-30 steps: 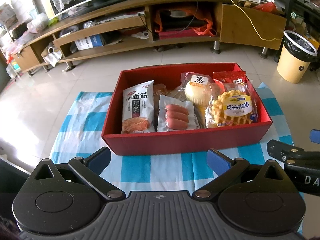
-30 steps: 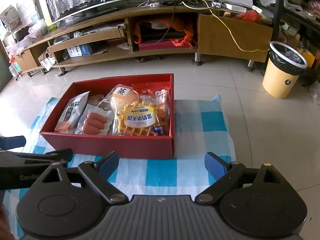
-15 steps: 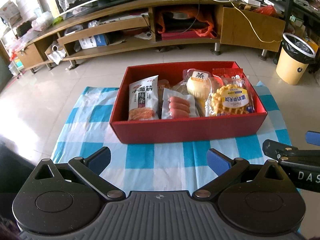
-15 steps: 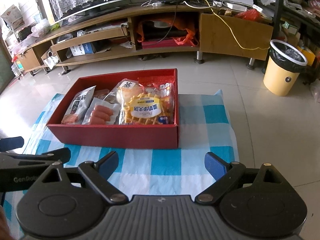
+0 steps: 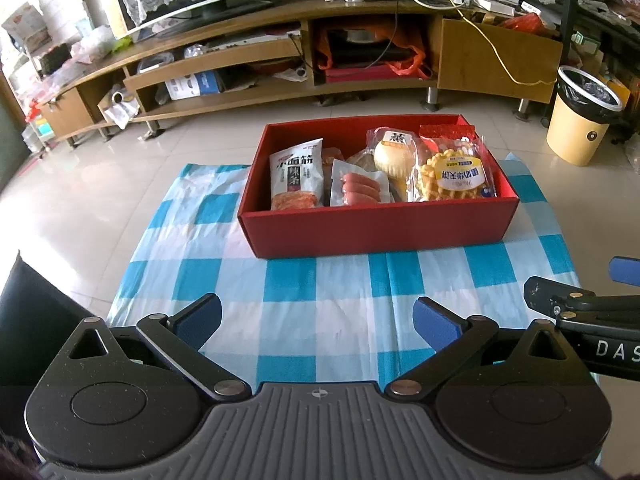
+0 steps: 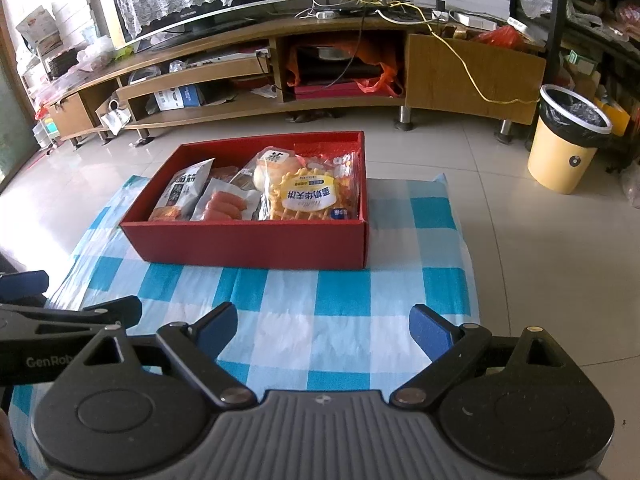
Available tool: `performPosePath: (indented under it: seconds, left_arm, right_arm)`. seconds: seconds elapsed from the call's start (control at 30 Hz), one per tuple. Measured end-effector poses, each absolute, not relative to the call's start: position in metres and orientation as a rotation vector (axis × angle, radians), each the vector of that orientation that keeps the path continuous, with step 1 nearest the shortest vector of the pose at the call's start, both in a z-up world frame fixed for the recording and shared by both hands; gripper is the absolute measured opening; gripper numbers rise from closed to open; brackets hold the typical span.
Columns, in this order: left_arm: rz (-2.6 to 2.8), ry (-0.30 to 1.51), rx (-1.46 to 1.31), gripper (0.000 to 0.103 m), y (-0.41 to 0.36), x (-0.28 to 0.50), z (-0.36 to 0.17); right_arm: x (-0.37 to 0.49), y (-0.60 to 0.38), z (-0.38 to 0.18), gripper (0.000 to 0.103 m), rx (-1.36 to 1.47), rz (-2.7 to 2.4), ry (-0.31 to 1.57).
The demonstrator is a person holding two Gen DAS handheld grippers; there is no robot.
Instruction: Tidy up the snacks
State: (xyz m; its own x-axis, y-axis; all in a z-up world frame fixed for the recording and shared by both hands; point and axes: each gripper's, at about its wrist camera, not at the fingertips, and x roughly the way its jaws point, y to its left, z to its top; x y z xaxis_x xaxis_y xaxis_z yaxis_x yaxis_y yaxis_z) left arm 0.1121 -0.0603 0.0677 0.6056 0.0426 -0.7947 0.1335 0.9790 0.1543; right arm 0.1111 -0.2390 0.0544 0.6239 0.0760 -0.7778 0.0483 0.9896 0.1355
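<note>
A red box (image 5: 376,226) (image 6: 248,242) stands on a blue-and-white checked cloth (image 5: 320,300) (image 6: 320,304). Inside it lie a white spicy-strip bag (image 5: 296,174) (image 6: 182,192), a sausage pack (image 5: 360,188) (image 6: 226,205), a wrapped bun (image 5: 394,154) (image 6: 276,168) and a waffle pack (image 5: 454,176) (image 6: 312,196). My left gripper (image 5: 318,320) hovers open over the cloth in front of the box, nothing between its blue pads. Beside it, my right gripper (image 6: 322,326) is open and empty too.
A yellow bin (image 5: 580,120) (image 6: 568,140) with a black liner stands on the tiled floor at the right. A long wooden TV stand (image 5: 320,40) (image 6: 320,52) with cluttered shelves runs along the back. Bare cloth lies between the grippers and the box.
Both grippers have drawn back from the box, which now looks smaller and farther away, with more cloth showing before it. Their jaws stay as wide as before.
</note>
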Motion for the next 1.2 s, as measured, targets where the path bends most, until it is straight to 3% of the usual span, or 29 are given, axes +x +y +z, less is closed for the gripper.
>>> performPosePath:
  seconds: [1.2]
  left_arm:
    - [-0.049, 0.874, 0.223, 0.102, -0.05, 0.079, 0.073]
  right_arm:
    - [0.081, -0.227, 0.061, 0.09, 0.126, 0.051, 0.875]
